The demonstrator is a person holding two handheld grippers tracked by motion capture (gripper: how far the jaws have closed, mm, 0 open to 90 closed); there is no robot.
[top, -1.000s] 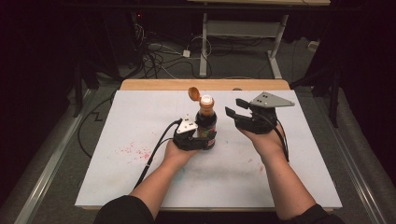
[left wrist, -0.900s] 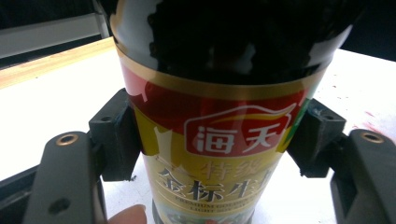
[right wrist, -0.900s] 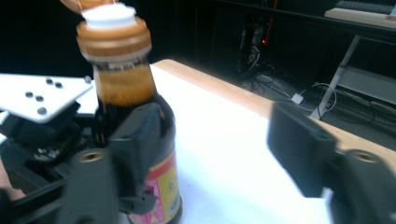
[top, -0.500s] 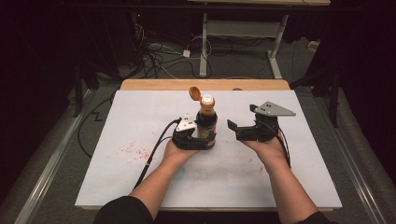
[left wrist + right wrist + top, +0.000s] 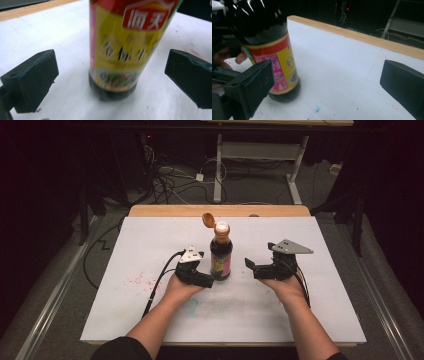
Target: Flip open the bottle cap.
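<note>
The left gripper [image 5: 204,281] has let go of the bottle [image 5: 221,256], jaws now wide apart on either side of it. The right gripper [image 5: 254,268] has dropped low beside the upright bottle mid-table [image 5: 150,235], jaws spread.

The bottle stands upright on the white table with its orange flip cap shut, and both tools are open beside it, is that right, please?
Not quite: the bottle's orange cap is flipped open, as the high view shows. The rest holds: it stands upright on the white table, with the left tool and right tool open.
</note>
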